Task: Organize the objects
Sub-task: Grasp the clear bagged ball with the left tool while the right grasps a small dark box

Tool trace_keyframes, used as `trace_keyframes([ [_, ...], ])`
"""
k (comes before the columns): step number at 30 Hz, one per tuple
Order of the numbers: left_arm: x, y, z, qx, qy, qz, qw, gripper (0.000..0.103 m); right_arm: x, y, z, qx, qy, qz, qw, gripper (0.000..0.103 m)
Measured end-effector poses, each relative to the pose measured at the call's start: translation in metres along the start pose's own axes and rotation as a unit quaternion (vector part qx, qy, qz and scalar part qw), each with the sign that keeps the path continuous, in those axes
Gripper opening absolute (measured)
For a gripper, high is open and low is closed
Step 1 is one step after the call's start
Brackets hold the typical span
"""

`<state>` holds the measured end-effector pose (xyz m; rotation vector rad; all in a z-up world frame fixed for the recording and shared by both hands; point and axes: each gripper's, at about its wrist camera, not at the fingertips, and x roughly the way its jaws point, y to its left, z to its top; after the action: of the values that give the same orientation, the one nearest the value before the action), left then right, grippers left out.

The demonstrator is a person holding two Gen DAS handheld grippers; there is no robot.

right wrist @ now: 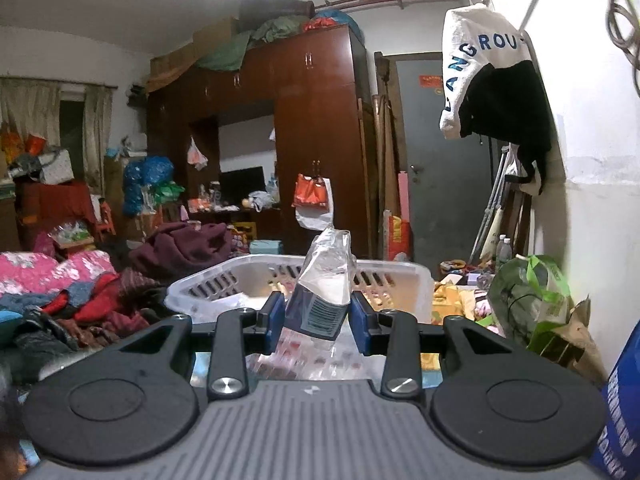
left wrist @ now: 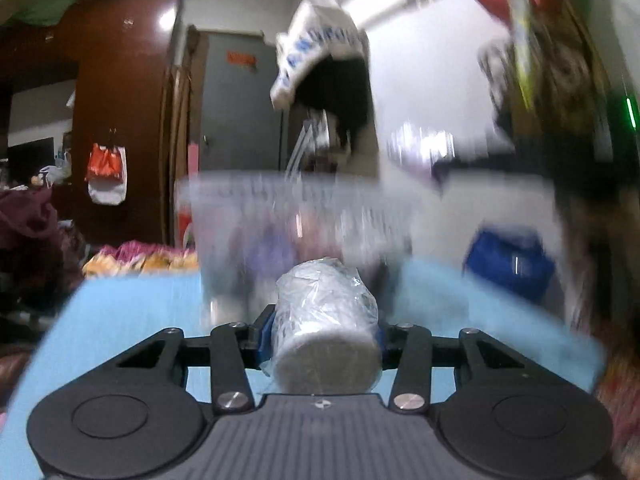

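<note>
My left gripper (left wrist: 325, 340) is shut on a white roll wrapped in clear plastic (left wrist: 326, 330) and holds it above a light blue surface (left wrist: 132, 312). Just ahead of it is a blurred white slatted basket (left wrist: 296, 216). My right gripper (right wrist: 318, 316) is shut on a clear plastic packet with a dark barcode label (right wrist: 322, 292); the packet sticks up between the blue pads (right wrist: 276, 316). The same white basket (right wrist: 208, 284) stands right behind it, and flat clear packets (right wrist: 308, 360) lie below the fingers.
A blue bag (left wrist: 508, 264) sits right of the basket and shows at the right edge of the right wrist view (right wrist: 620, 420). A green plastic bag (right wrist: 532, 300) lies by the white wall. Piled clothes (right wrist: 72, 288) fill the left. A brown wardrobe (right wrist: 312, 120) and grey door (right wrist: 440, 160) stand behind.
</note>
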<state>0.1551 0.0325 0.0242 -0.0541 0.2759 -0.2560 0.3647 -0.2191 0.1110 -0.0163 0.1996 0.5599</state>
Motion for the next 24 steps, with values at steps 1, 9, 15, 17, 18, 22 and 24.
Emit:
trace_keyframes([
  [1, 0.011, 0.006, 0.024, -0.013, -0.013, 0.003, 0.9998, 0.049, 0.007, 0.003, 0.001, -0.008, 0.004, -0.009, 1.0, 0.039],
  [9, 0.126, 0.016, 0.116, -0.054, 0.034, 0.039, 0.9972, 0.049, 0.065, 0.015, 0.007, -0.044, 0.055, -0.029, 0.997, 0.039],
  [15, 0.145, 0.019, 0.097, -0.047, 0.054, 0.087, 0.9937, 0.084, 0.05, 0.025, 0.002, -0.069, 0.031, -0.05, 0.996, 0.094],
  [17, 0.123, 0.024, 0.092, -0.049, 0.034, 0.08, 0.995, 0.084, 0.021, 0.025, -0.006, -0.064, -0.012, -0.047, 0.997, 0.103],
  [18, 0.107, 0.026, 0.088, -0.048, 0.022, 0.077, 0.9956, 0.084, 0.007, 0.023, -0.011, -0.054, -0.016, -0.043, 0.998, 0.103],
  [22, 0.042, 0.036, 0.051, -0.019, -0.015, 0.053, 0.9983, 0.1, -0.032, 0.011, -0.051, 0.009, 0.005, -0.063, 0.998, 0.103],
  [24, 0.041, 0.044, 0.033, -0.014, 0.016, 0.071, 0.9972, 0.101, -0.033, 0.005, -0.072, 0.033, 0.023, -0.075, 0.996, 0.103],
])
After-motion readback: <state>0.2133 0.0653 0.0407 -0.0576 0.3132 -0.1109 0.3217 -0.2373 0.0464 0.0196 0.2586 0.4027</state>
